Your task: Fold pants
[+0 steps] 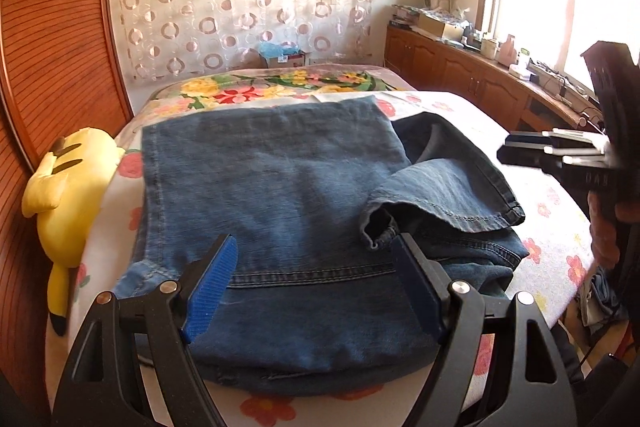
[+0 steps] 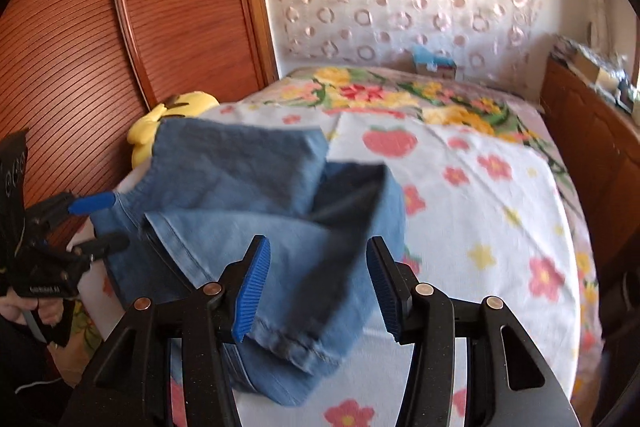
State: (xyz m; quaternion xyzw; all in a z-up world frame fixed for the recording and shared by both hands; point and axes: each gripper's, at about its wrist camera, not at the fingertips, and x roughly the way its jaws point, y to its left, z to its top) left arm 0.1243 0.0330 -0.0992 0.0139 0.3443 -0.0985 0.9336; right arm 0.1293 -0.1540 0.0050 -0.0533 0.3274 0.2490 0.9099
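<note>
Blue denim pants (image 1: 288, 187) lie folded into a thick stack on the flowered bed. A leg cuff (image 1: 444, 203) flops loosely over the stack's right side. My left gripper (image 1: 314, 251) is open and empty, its blue pads spread just above the near edge of the stack. In the right wrist view the pants (image 2: 248, 195) lie at lower left. My right gripper (image 2: 316, 259) is open and empty, hovering over the cuff end (image 2: 296, 343). It also shows at the right edge of the left wrist view (image 1: 520, 151). The left gripper shows at the left in the right wrist view (image 2: 96, 223).
A yellow plush toy (image 1: 60, 187) lies against the wooden headboard (image 1: 52, 67) left of the pants. The bedsheet (image 2: 480, 207) stretches to the right. A wooden cabinet (image 1: 460, 71) with clutter runs along the window side. A small box (image 1: 282, 57) sits at the bed's far end.
</note>
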